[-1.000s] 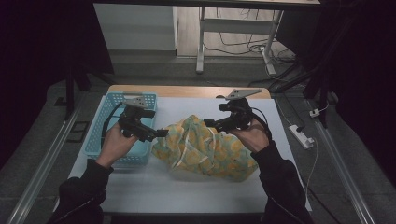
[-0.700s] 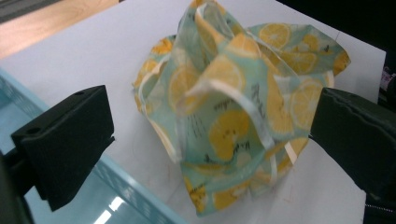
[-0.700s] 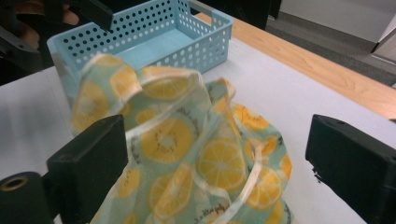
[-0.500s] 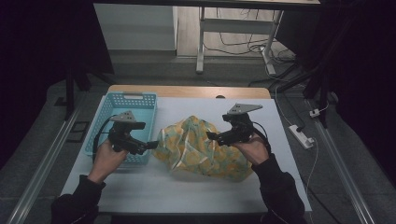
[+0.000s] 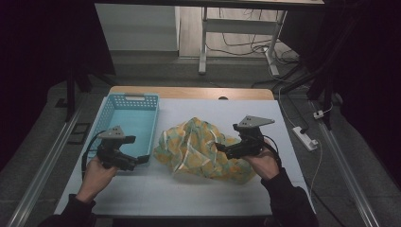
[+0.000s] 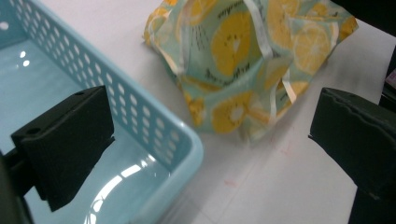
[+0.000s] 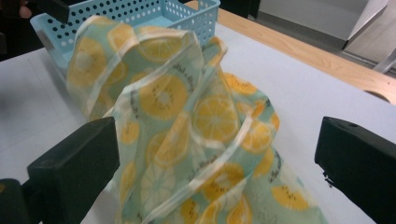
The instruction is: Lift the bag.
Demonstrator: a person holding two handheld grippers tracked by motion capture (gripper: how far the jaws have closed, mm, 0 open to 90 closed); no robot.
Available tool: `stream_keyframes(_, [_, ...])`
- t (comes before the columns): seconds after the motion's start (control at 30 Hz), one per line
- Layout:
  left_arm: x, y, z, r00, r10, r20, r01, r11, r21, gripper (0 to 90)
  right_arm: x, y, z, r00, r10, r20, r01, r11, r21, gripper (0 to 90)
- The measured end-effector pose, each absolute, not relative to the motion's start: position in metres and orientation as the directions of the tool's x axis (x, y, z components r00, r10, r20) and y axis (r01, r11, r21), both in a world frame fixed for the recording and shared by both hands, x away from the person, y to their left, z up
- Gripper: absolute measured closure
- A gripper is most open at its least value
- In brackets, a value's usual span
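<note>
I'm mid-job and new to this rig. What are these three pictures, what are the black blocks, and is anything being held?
A person holds a hand-held gripper in each hand. The high view looks down on the table: left gripper by the blue basket, right gripper at the crumpled lemon-print cloth. The other two pictures come from cameras riding on each gripper; the black blocks are its fingers. Both grippers are open. The right one's jaws have just been opening with the cloth between them, ungripped.

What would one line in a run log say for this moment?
cloth: crumpled on table, beside basket | left gripper: jaws open over basket corner | right gripper: jaws just opened, cloth loose between
</note>
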State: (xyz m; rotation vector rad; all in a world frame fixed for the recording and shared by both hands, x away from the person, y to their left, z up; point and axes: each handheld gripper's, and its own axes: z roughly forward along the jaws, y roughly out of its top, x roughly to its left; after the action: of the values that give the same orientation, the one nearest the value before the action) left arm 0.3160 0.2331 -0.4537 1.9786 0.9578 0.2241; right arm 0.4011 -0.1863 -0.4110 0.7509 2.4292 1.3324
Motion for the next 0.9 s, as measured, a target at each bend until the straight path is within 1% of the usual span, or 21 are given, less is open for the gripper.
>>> stream_keyframes(0.4, [0.276, 0.262, -0.472, 0.629, 0.742, -0.23, 0.57, -0.239, 0.786, 0.0, 0.369, -0.212, -0.429, -0.799, 0.602, -0.006, 0.328, 0.443, 0.834, 0.0])
stream_keyframes(0.6, [0.253, 0.277, -0.482, 0.594, 0.763, -0.254, 0.589, -0.198, 0.783, 0.0, 0.348, -0.232, -0.439, -0.767, 0.642, -0.007, 0.347, 0.424, 0.836, 0.0])
stream_keyframes(0.9, [0.225, 0.295, -0.498, 0.541, 0.795, -0.273, 0.62, -0.158, 0.769, 0.0, 0.319, -0.265, -0.461, -0.707, 0.707, 0.018, 0.404, 0.383, 0.831, 0.0])
